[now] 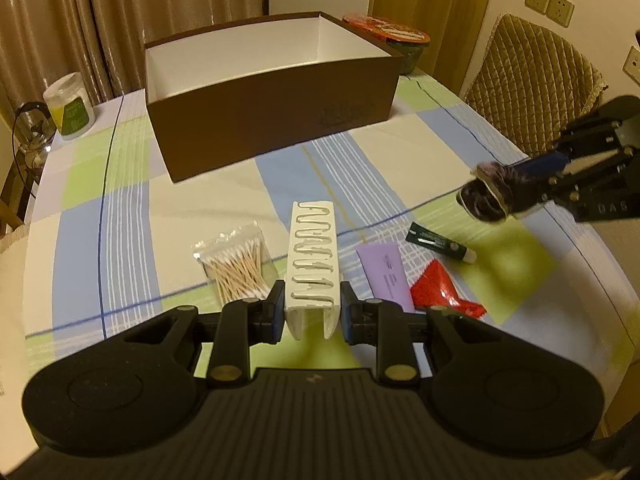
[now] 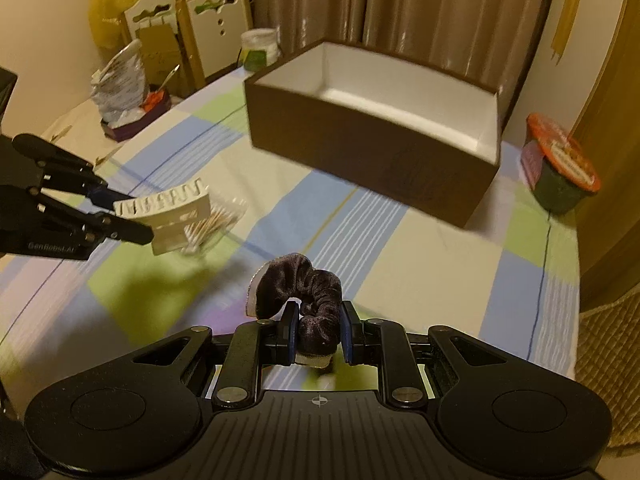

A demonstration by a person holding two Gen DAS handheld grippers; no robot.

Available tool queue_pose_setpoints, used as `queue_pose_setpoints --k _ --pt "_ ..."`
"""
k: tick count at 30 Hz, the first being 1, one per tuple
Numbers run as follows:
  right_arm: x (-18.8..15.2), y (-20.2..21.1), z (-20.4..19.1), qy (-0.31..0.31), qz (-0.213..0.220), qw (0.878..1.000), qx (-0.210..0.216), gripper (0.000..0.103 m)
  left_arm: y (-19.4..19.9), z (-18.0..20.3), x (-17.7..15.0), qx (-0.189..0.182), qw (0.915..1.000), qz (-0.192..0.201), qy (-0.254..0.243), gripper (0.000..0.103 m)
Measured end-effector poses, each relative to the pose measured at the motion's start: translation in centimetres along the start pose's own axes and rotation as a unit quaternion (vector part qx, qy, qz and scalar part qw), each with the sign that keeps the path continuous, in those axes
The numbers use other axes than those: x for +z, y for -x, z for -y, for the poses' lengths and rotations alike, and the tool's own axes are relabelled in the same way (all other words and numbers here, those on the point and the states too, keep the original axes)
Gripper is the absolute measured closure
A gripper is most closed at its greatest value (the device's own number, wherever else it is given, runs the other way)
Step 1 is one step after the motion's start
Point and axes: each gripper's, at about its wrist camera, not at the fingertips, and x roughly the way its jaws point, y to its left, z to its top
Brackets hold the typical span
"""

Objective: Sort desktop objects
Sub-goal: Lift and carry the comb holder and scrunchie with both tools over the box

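My left gripper [image 1: 313, 312] is shut on a white comb-like clip [image 1: 314, 256] and holds it above the checked tablecloth; it also shows in the right wrist view [image 2: 168, 212]. My right gripper [image 2: 319, 334] is shut on a dark purple velvet scrunchie [image 2: 308, 292], held in the air; it shows at the right of the left wrist view [image 1: 492, 196]. A brown open box [image 1: 272, 88] with a white inside stands ahead, also in the right wrist view [image 2: 372, 152]. A bag of cotton swabs [image 1: 236, 264], a lilac tube [image 1: 388, 272], a dark tube [image 1: 440, 242] and a red packet [image 1: 440, 290] lie on the cloth.
A white jar [image 1: 70, 104] stands at the far left corner. A red-lidded cup [image 2: 560, 168] stands beside the box. A padded chair [image 1: 532, 88] is at the right edge. A foil bag [image 2: 120, 80] sits off the table's far left.
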Motion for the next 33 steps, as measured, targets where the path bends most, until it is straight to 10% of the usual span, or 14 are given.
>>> queue_pose_setpoints --k 20,33 --pt "16.3 -4.0 7.3 0.039 0.08 0.996 -0.024 0.083 -2.7 -4.8 15.2 0.045 0.9936 0.101 -0.023 0.081" --pt "18.7 -9.1 11.3 0.002 0.06 0.998 -0.022 0.083 -7.0 -6.4 20.4 0.05 0.9938 0.099 -0.012 0.081"
